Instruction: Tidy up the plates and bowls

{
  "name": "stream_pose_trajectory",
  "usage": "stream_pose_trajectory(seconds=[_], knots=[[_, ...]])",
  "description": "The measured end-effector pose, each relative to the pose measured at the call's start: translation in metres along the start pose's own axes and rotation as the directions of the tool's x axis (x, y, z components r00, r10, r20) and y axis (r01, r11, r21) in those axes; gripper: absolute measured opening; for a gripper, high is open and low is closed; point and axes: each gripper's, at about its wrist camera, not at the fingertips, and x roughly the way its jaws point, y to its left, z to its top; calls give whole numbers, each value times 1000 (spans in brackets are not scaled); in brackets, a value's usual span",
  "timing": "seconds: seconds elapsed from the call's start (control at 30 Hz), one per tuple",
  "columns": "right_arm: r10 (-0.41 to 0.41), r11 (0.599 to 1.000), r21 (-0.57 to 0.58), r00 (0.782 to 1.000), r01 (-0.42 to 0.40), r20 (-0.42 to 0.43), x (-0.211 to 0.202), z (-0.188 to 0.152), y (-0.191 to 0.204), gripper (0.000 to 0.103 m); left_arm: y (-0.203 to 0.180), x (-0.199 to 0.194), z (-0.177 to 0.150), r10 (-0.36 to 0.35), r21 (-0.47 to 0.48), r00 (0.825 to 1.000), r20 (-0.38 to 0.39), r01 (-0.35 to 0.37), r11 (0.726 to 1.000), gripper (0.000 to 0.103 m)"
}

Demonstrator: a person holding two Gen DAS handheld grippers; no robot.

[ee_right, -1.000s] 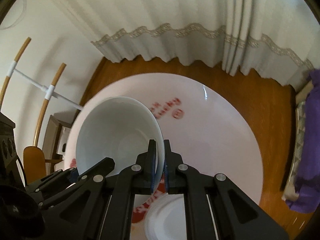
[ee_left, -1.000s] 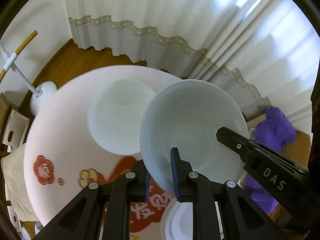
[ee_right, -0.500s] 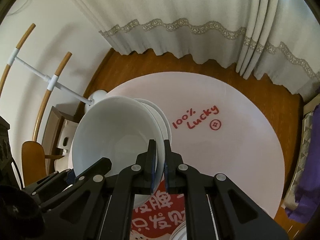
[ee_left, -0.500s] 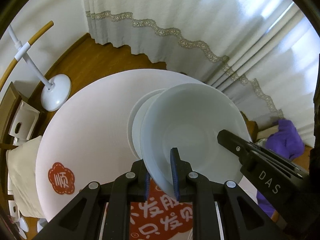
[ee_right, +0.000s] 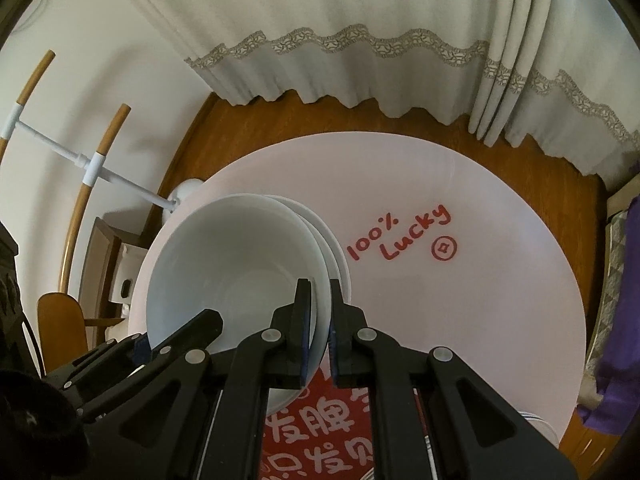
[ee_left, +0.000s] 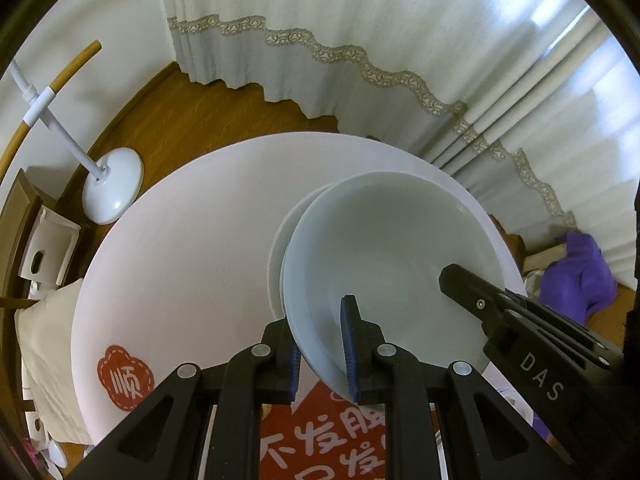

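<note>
A white bowl (ee_left: 392, 256) (ee_right: 228, 264) hangs tilted just above the round pale table (ee_left: 180, 240) (ee_right: 480, 300). My left gripper (ee_left: 320, 340) is shut on its near rim in the left wrist view. My right gripper (ee_right: 320, 292) is shut on the opposite rim; its black fingers (ee_left: 460, 284) reach into the bowl in the left view. My left gripper's fingers (ee_right: 200, 320) show at the lower left of the right view. A second white dish (ee_left: 278, 264) (ee_right: 338, 252) sits on the table under the held bowl, only its edge showing. Whether the two touch is unclear.
Red printed lettering (ee_right: 400, 240) and a red sticker (ee_left: 124, 376) mark the table. A white stand base (ee_left: 112, 192) sits on the wooden floor left of it. Curtains (ee_left: 360, 20) hang behind. Purple cloth (ee_left: 580, 280) lies at the right. A striped dish edge (ee_right: 540, 428) peeks out lower right.
Both grippers carried the bowl down and sideways over the other dish. That dish, fully visible beside the bowl a second ago, is now almost covered.
</note>
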Motion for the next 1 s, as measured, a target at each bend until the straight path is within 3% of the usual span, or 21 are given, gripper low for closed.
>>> stream_pose_trajectory(seconds=[1.0], knots=[[-1, 999, 46, 1000, 2, -28, 4, -20, 11, 8, 17, -3, -17, -7, 51, 1000, -10, 8, 999, 14]])
